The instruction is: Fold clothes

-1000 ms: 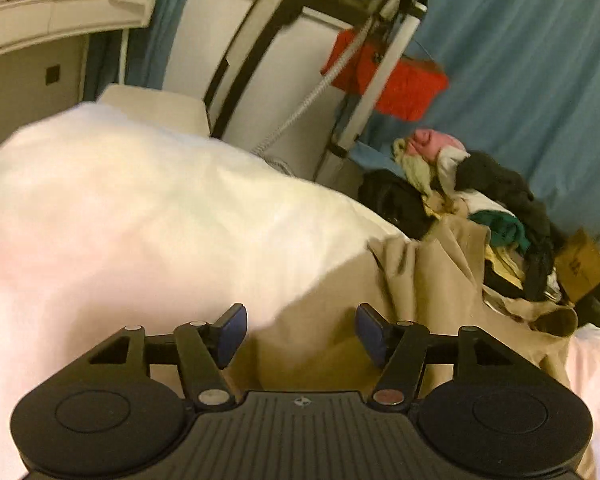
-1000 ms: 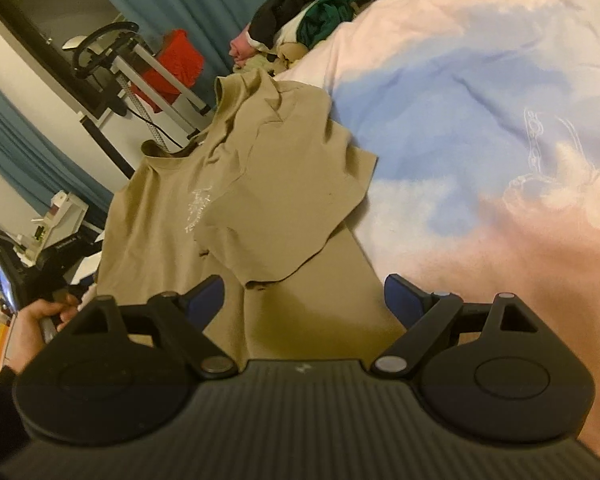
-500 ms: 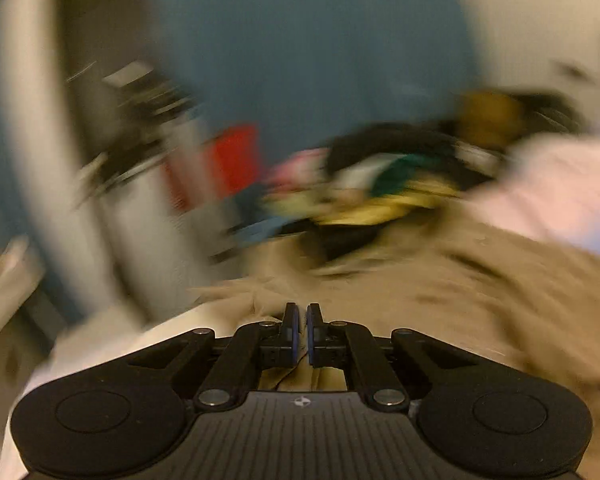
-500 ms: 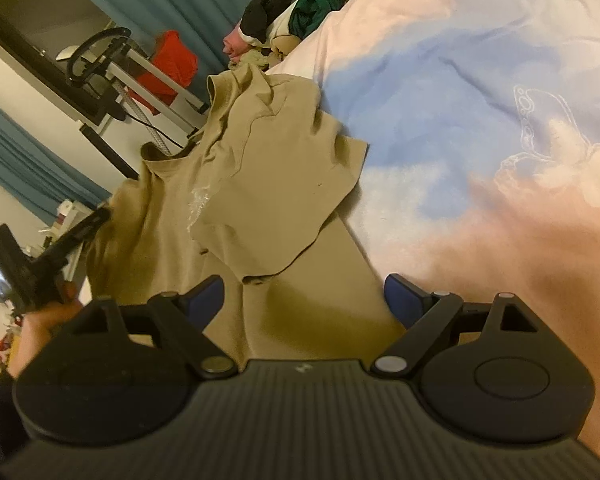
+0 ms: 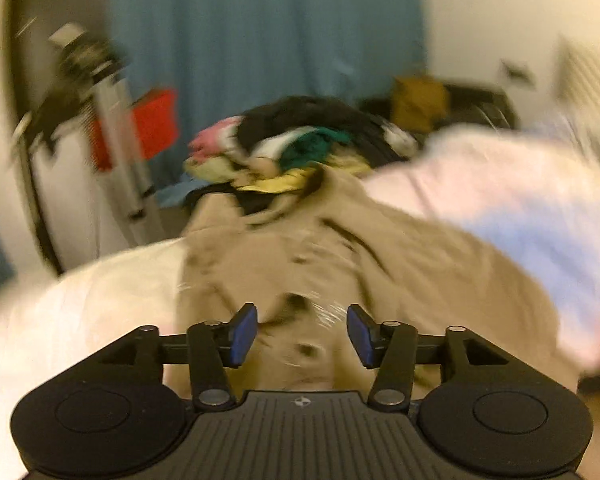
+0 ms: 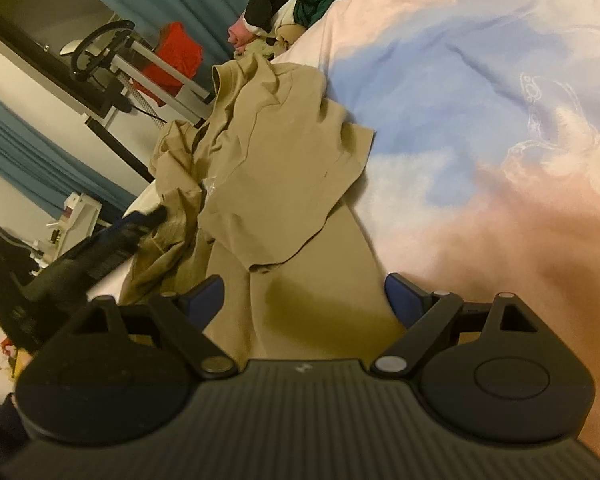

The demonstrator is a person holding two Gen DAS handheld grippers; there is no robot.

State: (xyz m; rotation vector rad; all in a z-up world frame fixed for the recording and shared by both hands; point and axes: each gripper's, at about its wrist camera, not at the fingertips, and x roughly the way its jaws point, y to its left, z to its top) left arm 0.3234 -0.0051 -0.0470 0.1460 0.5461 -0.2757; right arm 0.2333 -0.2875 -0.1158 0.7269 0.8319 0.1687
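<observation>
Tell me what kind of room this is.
Most likely a bedroom: a tan shirt lies on a pastel duvet, with a heap of clothes and blue curtains behind.

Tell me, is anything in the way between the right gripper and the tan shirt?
Nothing visible. The right gripper is open, with the tan shirt lying directly between and beyond its fingers on the bed. The left gripper, also open, is off at the shirt's other side.

A shirt (image 6: 284, 184) lies on the duvet (image 6: 480, 92), clothes pile (image 5: 300, 148) behind.
</observation>
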